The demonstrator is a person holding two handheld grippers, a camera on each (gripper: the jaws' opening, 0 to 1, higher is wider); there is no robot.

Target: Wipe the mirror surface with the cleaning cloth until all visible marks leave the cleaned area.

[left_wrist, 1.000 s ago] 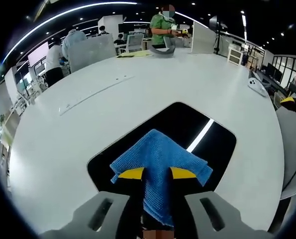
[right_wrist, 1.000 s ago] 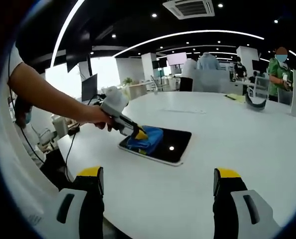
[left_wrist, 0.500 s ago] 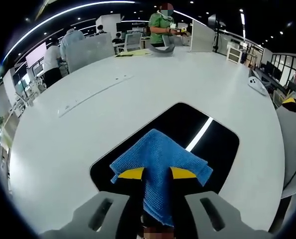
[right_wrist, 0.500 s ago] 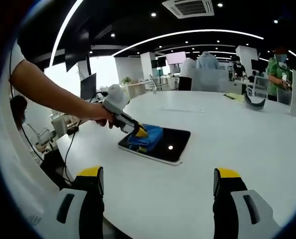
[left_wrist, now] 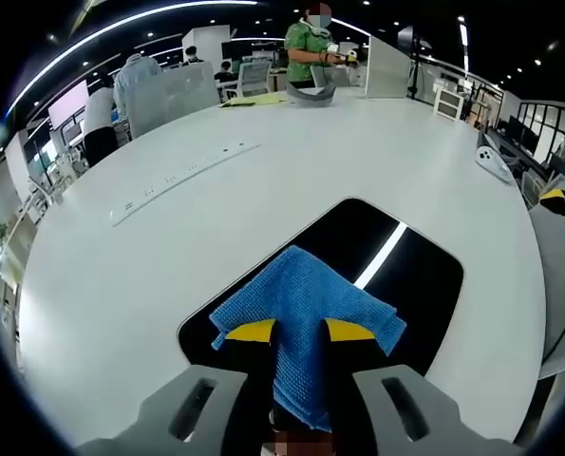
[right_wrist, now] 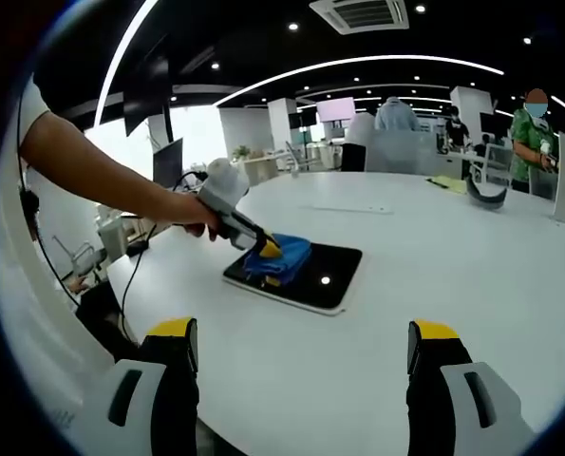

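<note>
Left gripper view: we press the blue cloth (left_wrist: 301, 304) on the mirror (left_wrist: 410, 285), left gripper (left_wrist: 299, 332) clenched on it.

The cloth sits at the mirror's near end, its dark far end uncovered. Beyond, the white table (left_wrist: 168, 256) is slick: we judge the mirror could slide, or the cloth slip free. Right gripper (right_wrist: 301, 356) hangs released, well apart from the mirror.
</note>
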